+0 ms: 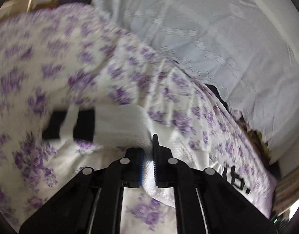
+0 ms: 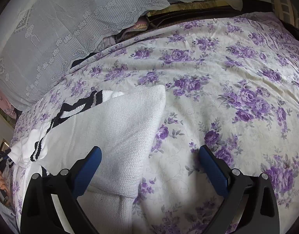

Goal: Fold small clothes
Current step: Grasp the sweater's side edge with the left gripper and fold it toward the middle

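Note:
A white knit garment [image 2: 118, 128] with black stripes lies on a purple-flowered bedsheet [image 2: 217, 101]. It shows in the left wrist view [image 1: 120, 124], blurred. My left gripper [image 1: 148, 152] is shut on the white garment's fabric, which bunches between the blue pads. My right gripper [image 2: 149, 152] is open and empty, low over the garment's right edge; its left finger [image 2: 91, 163] is over the knit, its right finger [image 2: 211, 165] over the sheet. The left gripper also shows at the far left edge of the right wrist view [image 2: 1, 159].
A pale blue lace-patterned cover [image 2: 57, 31] lies along the far left of the bed, also in the left wrist view [image 1: 208, 29]. A dark bed frame edge [image 2: 198, 9] runs along the back. The flowered sheet stretches out to the right.

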Available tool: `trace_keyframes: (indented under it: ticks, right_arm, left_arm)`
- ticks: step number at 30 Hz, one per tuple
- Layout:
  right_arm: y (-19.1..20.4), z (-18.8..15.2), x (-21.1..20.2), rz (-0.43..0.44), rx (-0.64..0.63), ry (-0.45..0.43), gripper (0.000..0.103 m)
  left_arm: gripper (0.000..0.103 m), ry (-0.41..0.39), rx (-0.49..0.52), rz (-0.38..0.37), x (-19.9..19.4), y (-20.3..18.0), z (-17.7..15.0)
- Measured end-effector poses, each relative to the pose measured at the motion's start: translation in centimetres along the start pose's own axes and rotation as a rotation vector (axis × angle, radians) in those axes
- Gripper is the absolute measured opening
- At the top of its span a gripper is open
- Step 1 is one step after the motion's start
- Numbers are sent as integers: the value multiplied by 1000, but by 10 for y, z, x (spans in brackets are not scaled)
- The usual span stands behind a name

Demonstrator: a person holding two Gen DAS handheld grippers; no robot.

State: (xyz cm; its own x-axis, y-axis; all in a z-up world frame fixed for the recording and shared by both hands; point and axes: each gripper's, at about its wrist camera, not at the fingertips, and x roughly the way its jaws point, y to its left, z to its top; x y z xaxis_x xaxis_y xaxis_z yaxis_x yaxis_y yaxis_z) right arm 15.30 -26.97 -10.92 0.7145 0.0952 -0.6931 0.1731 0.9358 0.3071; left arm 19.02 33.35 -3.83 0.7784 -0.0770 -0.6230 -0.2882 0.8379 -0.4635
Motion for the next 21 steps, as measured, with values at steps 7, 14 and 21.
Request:
trace_keyframes:
  ticks: [7,14,21]
  right_arm:
    - [0,0,0,0,1,1,100]
    - [0,0,1,0,1,2,100]
    - [0,1,1,-2,0,4,100]
  left_arm:
    - [7,-53,134,-26,-37,-56,4]
    - [7,-75,246,-46,-51,-118,-7]
    - [7,-69,375,-92,-54,-183,-33]
